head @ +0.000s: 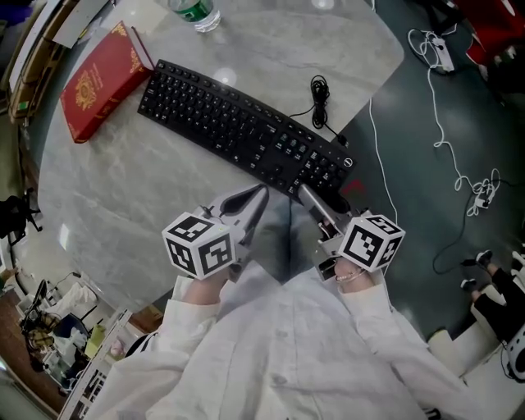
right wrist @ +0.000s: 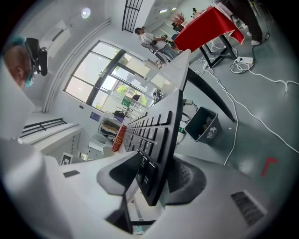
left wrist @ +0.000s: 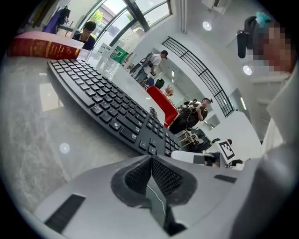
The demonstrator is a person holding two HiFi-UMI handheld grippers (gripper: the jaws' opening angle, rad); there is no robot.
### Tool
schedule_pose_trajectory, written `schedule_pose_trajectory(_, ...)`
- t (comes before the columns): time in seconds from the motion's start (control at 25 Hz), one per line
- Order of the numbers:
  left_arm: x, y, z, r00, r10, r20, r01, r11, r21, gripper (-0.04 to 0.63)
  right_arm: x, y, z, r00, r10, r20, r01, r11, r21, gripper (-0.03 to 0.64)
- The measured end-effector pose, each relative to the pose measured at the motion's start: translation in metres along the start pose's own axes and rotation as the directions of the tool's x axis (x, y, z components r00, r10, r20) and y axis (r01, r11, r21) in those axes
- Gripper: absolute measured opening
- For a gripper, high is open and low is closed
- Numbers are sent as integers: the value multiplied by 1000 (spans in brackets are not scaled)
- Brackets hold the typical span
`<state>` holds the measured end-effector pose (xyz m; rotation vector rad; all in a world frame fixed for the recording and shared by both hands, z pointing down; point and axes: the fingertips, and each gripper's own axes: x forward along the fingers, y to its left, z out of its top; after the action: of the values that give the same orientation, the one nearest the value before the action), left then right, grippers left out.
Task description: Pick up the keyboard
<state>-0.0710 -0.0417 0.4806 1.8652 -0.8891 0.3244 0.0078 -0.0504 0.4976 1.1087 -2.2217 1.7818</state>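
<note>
Keyboard (head: 246,131), black, is lying slantwise across the pale marbled table (head: 123,189), its long axis running from upper left to lower right in the head view. Its right end is sitting close to the table's near edge.

Right gripper (head: 312,198) is reaching in at that right end. In the right gripper view the jaws are standing partly apart and are closing on the keyboard (right wrist: 156,140) edge-on, with one ribbed pad against the underside and the other over the keys. Whether the board is lifting off the surface cannot be told.

Left gripper (head: 256,197) is hovering just beside the keyboard's near long edge, left of the right gripper and apart from it. In the left gripper view its jaws are pressing together, pad to pad, with nothing between them (left wrist: 152,161); the keyboard (left wrist: 112,109) is lying just ahead of the tips, not touching them.

Surroundings: a red book (head: 102,80) is lying just beyond the keyboard's left end. A clear bottle (head: 195,12) is standing at the far edge of the table. The keyboard's cable (head: 320,98) is sitting coiled behind its right end. White sleeves (head: 271,353) are filling the lower part of the head view.
</note>
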Motion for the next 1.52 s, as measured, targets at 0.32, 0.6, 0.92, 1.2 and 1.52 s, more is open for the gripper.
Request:
schedule_pose_trajectory(0.32, -3, -3, -1, 998, -56, 15, 56, 997, -53, 14, -7, 10, 4, 1000, 6, 12, -6, 1000, 0, 173)
schedule_pose_trajectory(0.6, -4, -6, 2, 994, -103, 28, 104, 993, -51, 15, -10, 14, 8, 1000, 2, 15, -2, 1000, 0, 169)
schedule_pose_trajectory(0.92, -6, -11, 8, 991, -128, 30, 129, 992, -15, 18, -14, 22, 11, 1000, -7, 29, 7, 1000, -14, 169)
schedule_pose_trajectory(1.2, -4, -13, 2, 986, -165, 7, 166, 985, -49, 151, -16, 26, 14, 999, -8, 34, 9, 1000, -21, 169)
schedule_pose_trajectory(1.52, -4, -4, 18, 973, -204, 110, 221, 959, -178, 199, -16, 27, 13, 999, -7, 38, 8, 1000, -25, 169)
